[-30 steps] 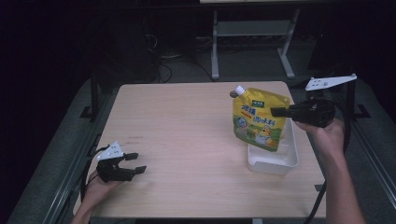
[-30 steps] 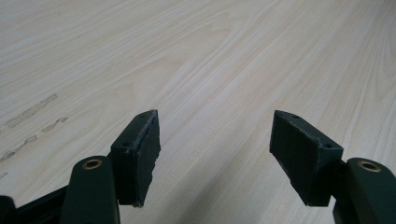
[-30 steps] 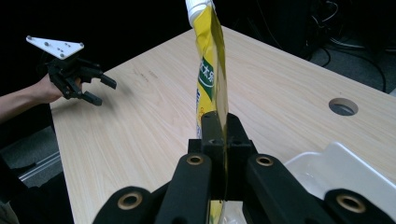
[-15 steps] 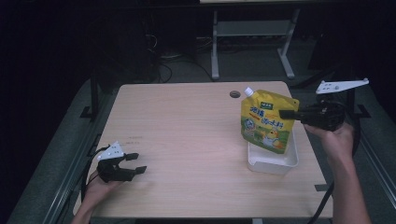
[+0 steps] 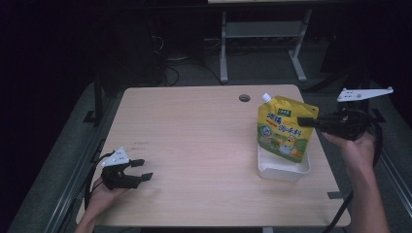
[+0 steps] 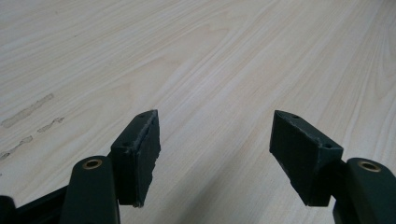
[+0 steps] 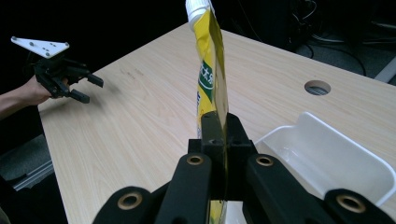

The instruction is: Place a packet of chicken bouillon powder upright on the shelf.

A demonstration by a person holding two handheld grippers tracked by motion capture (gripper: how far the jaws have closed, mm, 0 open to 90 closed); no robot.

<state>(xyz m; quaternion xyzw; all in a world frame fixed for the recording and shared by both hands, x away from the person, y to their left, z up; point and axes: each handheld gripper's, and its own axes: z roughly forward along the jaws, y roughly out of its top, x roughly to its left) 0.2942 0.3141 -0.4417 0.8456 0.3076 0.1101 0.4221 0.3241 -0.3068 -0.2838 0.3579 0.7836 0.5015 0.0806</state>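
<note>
I grip the yellow pouch (image 5: 285, 130) by its edge with my right fingers (image 7: 236, 140), hanging upright over the white tray (image 5: 283, 168) for placing; my left fingers (image 6: 140, 154) rest open.

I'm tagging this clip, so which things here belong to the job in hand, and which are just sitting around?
In the job:
- yellow spouted refill pouch, pinched at its edge by the right tongs
- white rectangular plastic tray under the pouch

Just about:
- left tongs, open and holding nothing, at the near left corner
- round cable hole in the light wooden table
</note>
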